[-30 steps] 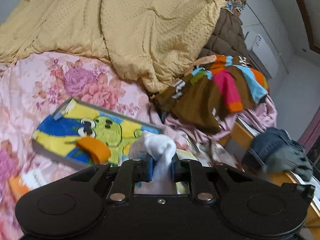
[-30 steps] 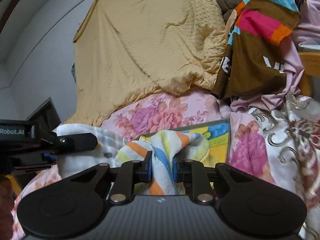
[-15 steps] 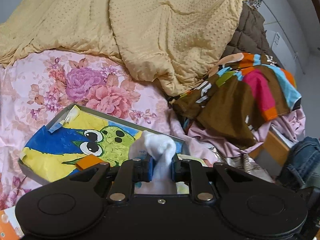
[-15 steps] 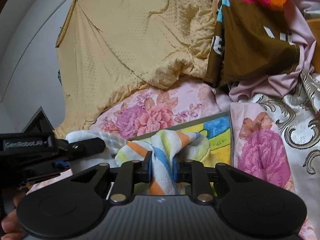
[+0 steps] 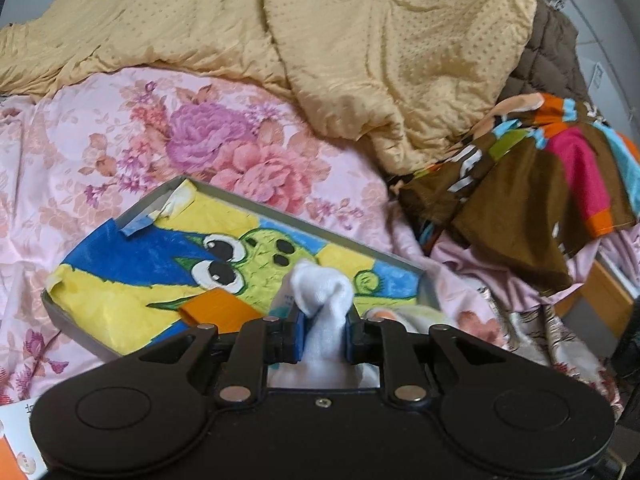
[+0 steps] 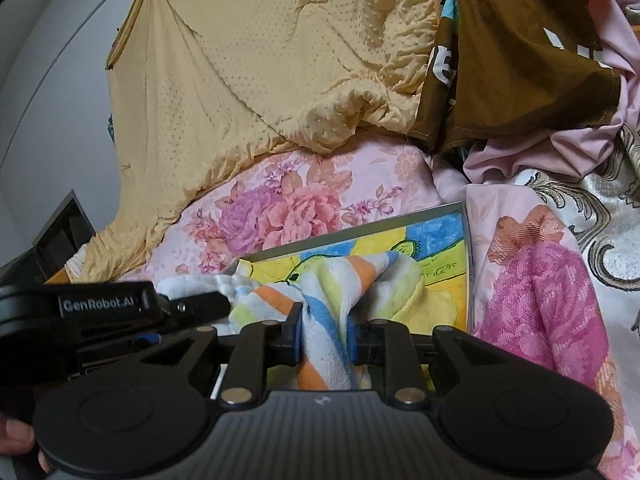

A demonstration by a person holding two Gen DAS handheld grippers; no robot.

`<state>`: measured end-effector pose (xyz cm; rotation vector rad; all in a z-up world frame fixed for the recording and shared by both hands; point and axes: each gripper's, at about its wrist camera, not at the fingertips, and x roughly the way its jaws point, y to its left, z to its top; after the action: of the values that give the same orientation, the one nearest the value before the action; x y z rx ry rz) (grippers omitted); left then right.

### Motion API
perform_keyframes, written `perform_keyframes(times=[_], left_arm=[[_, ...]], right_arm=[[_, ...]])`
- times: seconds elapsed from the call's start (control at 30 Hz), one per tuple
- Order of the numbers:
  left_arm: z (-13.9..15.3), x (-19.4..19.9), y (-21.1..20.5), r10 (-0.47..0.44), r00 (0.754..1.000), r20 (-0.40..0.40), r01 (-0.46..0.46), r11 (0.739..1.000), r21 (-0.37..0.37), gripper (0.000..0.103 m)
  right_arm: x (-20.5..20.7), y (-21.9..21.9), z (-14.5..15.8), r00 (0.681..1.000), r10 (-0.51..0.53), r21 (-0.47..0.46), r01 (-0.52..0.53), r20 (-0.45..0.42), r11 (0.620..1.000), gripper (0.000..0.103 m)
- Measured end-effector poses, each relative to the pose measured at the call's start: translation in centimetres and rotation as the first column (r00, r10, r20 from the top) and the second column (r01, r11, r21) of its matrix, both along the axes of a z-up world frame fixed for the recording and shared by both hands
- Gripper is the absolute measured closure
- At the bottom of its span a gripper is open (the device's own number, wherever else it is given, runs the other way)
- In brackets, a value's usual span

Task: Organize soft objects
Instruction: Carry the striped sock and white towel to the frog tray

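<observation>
My left gripper (image 5: 323, 336) is shut on a bunched end of a white cloth (image 5: 320, 292) and holds it over the near edge of a shallow grey tray (image 5: 248, 202) lined with a yellow-and-blue cartoon picture. My right gripper (image 6: 323, 334) is shut on a striped towel (image 6: 340, 280) with orange, blue and yellow bands, which drapes onto the same tray (image 6: 360, 232). The left gripper (image 6: 188, 308) shows at the left of the right wrist view, holding the white end of the cloth (image 6: 188, 282). An orange block (image 5: 218, 312) lies on the tray.
The tray sits on a pink floral bedsheet (image 5: 120, 140). A yellow quilt (image 5: 320, 40) is heaped behind it. A brown multicoloured garment (image 5: 540, 184) and pink fabric lie to the right, by a wooden bed edge (image 5: 604, 292). A brown quilted blanket (image 5: 556, 48) lies far right.
Both grippers have moved down and closer to the tray, keeping hold of their cloths. The left view has swung left, so the jeans at the right have left the frame.
</observation>
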<state>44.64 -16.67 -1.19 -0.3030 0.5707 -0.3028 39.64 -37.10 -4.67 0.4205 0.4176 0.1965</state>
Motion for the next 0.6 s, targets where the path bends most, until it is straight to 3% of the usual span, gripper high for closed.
perform_keyframes(times=[0.4,0.6], left_arm=[[-1.8,1.2,0.8,0.061,0.997,-0.052,-0.059,0.997,0.046,0.078],[-1.7,0.9,1.0,0.089,0.995,-0.051,-0.086,0.995,0.055,0.063]], right_arm=[[1.8,0.9,-1.1,0.999,0.002,-0.033,-0.003,-0.040,0.999,0.068],[1.7,1.1,-0.8,0.999,0.002,-0.070,-0.005,-0.043,0.998,0.060]])
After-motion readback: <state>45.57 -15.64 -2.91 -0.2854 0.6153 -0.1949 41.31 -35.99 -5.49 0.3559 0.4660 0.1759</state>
